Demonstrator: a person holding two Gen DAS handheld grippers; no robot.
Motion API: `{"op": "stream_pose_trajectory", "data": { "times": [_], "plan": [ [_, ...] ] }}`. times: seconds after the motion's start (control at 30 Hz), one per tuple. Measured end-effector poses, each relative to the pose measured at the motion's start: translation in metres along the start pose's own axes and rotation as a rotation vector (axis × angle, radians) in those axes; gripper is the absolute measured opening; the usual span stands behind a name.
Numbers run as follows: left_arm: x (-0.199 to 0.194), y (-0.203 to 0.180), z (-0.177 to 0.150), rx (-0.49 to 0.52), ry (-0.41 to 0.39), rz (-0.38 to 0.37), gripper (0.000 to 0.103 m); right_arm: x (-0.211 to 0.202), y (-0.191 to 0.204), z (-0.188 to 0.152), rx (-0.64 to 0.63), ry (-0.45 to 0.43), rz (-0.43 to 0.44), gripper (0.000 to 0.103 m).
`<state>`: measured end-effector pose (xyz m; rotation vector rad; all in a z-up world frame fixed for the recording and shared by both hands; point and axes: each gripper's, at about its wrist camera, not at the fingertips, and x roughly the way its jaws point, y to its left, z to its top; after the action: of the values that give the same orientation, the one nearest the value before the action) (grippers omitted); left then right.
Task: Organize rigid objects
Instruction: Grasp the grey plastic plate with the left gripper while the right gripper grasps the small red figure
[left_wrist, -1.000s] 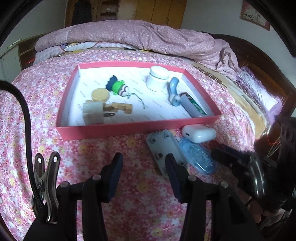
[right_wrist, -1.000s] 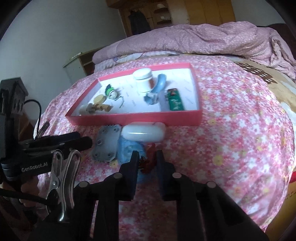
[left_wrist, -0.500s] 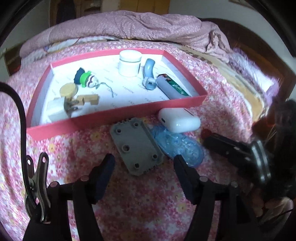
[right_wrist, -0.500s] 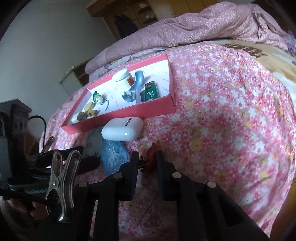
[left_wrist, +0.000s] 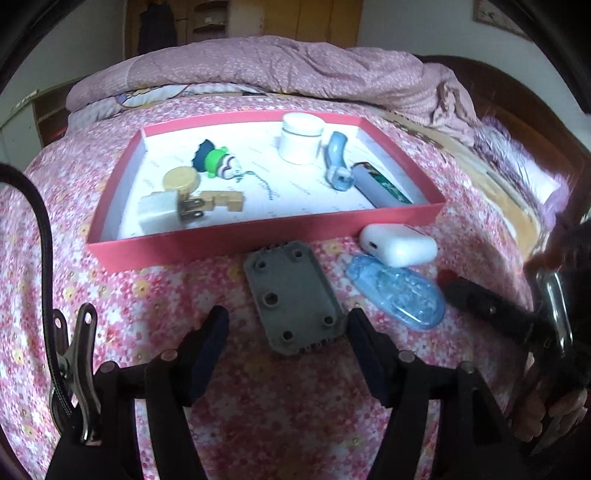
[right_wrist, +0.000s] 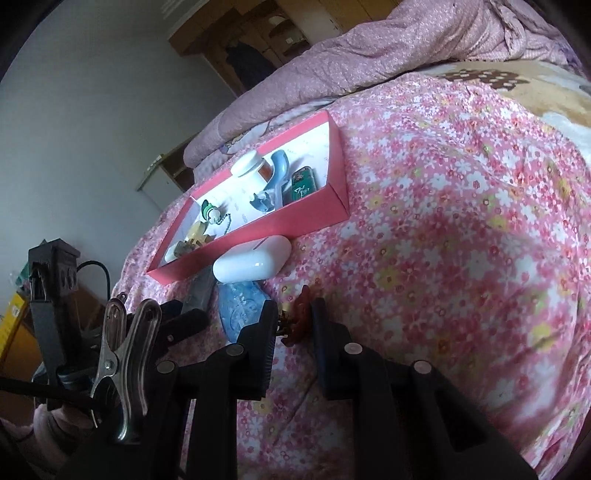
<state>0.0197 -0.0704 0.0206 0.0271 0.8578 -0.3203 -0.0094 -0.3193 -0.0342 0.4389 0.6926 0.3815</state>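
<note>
A grey plate with holes (left_wrist: 291, 299) lies on the flowered bedspread just in front of a red tray (left_wrist: 258, 236). My left gripper (left_wrist: 286, 332) is open, its fingertips on either side of the plate's near end; the pads do not press it. Right of the plate lie a white earbud case (left_wrist: 399, 245) and a clear blue object (left_wrist: 395, 291). My right gripper (right_wrist: 293, 314) is shut on a small red object (right_wrist: 301, 314) just above the bedspread, beside the blue object (right_wrist: 240, 310) and the white case (right_wrist: 253, 260).
The tray (right_wrist: 258, 236) holds a white jar (left_wrist: 301, 138), a blue-handled tool (left_wrist: 338, 162), a green tube (left_wrist: 380, 184), a green toy (left_wrist: 218, 162), a yellow lid (left_wrist: 181, 179) and a white plug (left_wrist: 162, 212). A rumpled pink quilt (left_wrist: 295, 70) lies behind. Open bedspread stretches right of the tray.
My left gripper's jaws have spread wider and now flank the grey plate's near end. The right wrist has rolled, tilting its view, with the red object still between its jaws.
</note>
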Motion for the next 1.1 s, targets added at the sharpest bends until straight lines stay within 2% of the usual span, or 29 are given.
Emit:
{"op": "stream_pose_trajectory", "data": {
  "times": [0.23, 0.33, 0.4, 0.43, 0.5, 0.57, 0.63, 0.7, 0.8, 0.87, 0.93, 1.1],
  "plan": [
    [0.003, 0.001, 0.012, -0.046, 0.012, -0.025, 0.07, 0.004, 0.007, -0.004, -0.039, -0.003, -0.036, 0.02],
    [0.01, -0.007, 0.014, -0.019, -0.007, 0.014, 0.07, 0.007, 0.004, -0.004, -0.038, 0.0, -0.035, 0.02],
    [0.012, -0.015, 0.012, 0.028, -0.012, 0.06, 0.063, 0.009, 0.002, -0.003, -0.034, 0.003, -0.027, 0.02],
    [0.013, -0.017, 0.01, 0.056, -0.014, 0.083, 0.049, 0.009, 0.002, -0.003, -0.03, 0.004, -0.023, 0.02],
    [0.011, -0.016, 0.008, 0.078, -0.009, 0.067, 0.047, 0.009, -0.001, -0.003, -0.025, 0.005, -0.016, 0.02],
    [0.007, -0.007, 0.005, 0.054, 0.003, 0.023, 0.047, 0.009, 0.0, -0.004, -0.029, 0.003, -0.019, 0.02],
    [0.002, 0.001, 0.002, 0.049, 0.0, 0.019, 0.047, 0.009, 0.002, -0.003, -0.04, 0.006, -0.033, 0.02],
    [-0.004, 0.012, -0.003, 0.042, -0.009, 0.043, 0.047, 0.009, 0.007, -0.003, -0.059, 0.005, -0.062, 0.02],
    [-0.01, 0.025, -0.01, 0.02, -0.013, 0.035, 0.047, 0.011, 0.021, -0.006, -0.121, 0.01, -0.131, 0.022],
    [-0.014, 0.029, -0.015, 0.014, -0.024, 0.031, 0.047, 0.012, 0.03, -0.008, -0.167, 0.023, -0.165, 0.029],
    [-0.017, 0.03, -0.017, 0.016, -0.028, 0.029, 0.047, 0.013, 0.039, -0.01, -0.214, 0.041, -0.206, 0.033],
    [-0.017, 0.029, -0.021, 0.024, -0.042, 0.028, 0.047, 0.014, 0.051, -0.018, -0.288, 0.073, -0.293, 0.035]
  ]
}}
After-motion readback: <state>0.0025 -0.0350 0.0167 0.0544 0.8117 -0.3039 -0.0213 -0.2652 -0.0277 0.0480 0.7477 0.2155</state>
